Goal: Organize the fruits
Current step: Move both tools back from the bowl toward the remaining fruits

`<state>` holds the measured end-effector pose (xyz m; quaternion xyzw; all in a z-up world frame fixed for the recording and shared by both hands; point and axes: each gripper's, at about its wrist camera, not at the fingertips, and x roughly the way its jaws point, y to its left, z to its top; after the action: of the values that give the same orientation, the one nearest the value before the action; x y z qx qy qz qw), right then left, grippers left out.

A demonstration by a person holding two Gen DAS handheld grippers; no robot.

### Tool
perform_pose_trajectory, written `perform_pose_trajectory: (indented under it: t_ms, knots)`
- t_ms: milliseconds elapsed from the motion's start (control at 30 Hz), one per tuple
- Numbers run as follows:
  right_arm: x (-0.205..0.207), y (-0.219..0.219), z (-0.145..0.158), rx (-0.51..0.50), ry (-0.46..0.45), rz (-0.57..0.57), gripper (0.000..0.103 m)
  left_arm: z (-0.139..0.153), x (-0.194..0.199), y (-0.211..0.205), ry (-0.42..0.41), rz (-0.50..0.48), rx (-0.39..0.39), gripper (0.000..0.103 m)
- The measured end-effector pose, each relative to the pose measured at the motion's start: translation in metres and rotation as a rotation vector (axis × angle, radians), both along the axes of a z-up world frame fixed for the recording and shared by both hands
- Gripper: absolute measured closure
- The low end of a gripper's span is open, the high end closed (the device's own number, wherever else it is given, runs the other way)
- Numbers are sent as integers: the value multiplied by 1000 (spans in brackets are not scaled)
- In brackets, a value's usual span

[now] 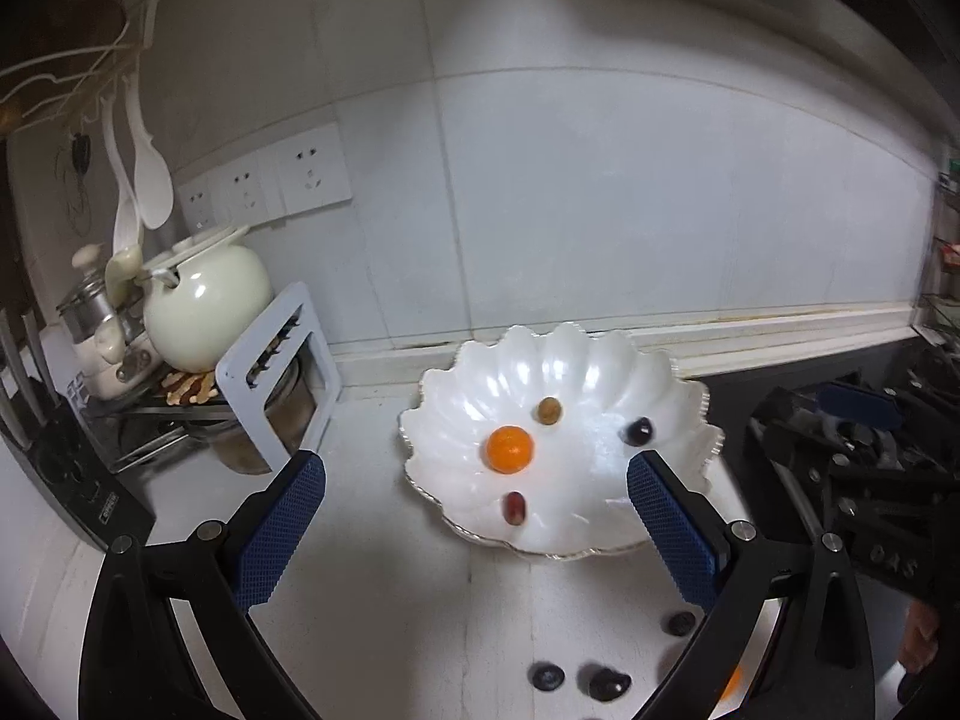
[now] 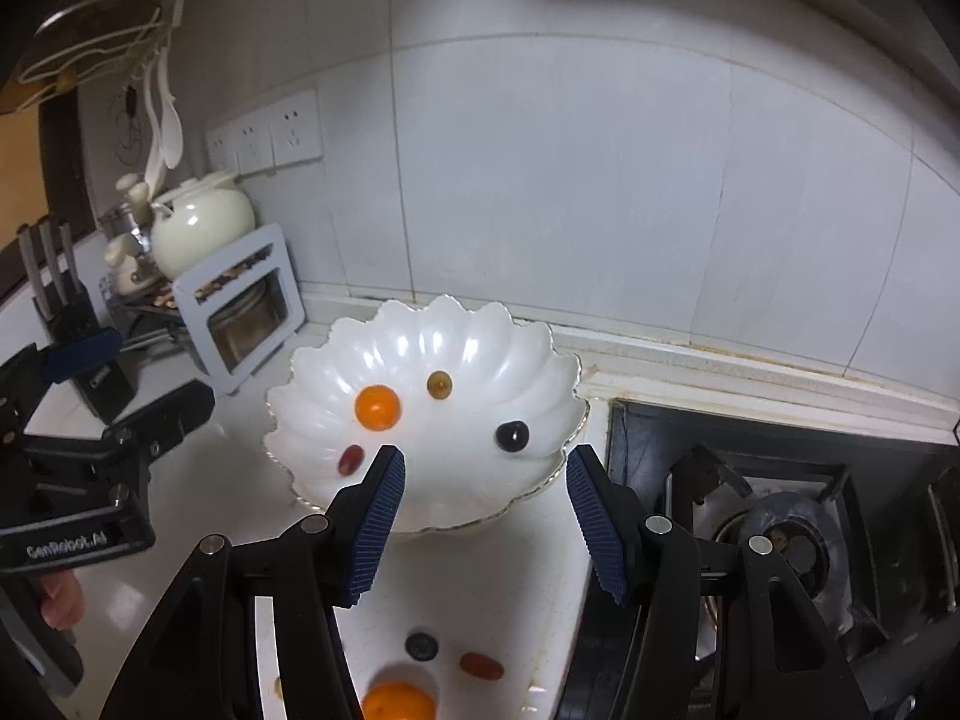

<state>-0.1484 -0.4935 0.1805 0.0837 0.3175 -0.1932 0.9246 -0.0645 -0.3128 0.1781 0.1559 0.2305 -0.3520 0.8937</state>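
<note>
A white scalloped bowl sits on the white counter by the wall. It holds an orange, a brown fruit, a dark grape and a red grape. My left gripper is open and empty above the bowl's near rim. My right gripper is open and empty over the bowl's front. Loose on the counter lie dark fruits, a red fruit and an orange.
A grey rack with a cream teapot stands at the left. A knife block is further left. A gas stove lies to the right. The tiled wall is close behind the bowl.
</note>
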Motion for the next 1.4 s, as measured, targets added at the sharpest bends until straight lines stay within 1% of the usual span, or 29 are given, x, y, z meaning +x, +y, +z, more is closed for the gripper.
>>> perform_pose_trajectory:
  t_ms: [167,300,533,733,867,933,1100,1300,1400]
  knots:
    - [-14,9,8,-6,-29,6,45,5,-18,16,-20,17,-20,0]
    - [-24,16,12,-9,-45,17,45,5,-26,29,14,20,-39,0]
    - [-40,31,14,-25,-61,37,45,-2,-41,47,48,32,-36,0]
    - [-51,38,12,-28,-55,49,45,-8,-58,57,11,43,-23,1]
    - [-58,44,2,-19,-29,58,45,-16,-65,60,1,47,-6,1]
    - [-58,47,-3,-12,-1,72,45,-21,-69,61,-6,49,7,1]
    - [-63,50,-19,16,45,88,45,-33,-76,61,-6,31,37,1]
    - [-66,55,-36,30,88,104,45,-45,-84,62,1,5,47,1]
    - [-66,59,-45,29,112,113,45,-54,-87,60,-7,-1,81,1]
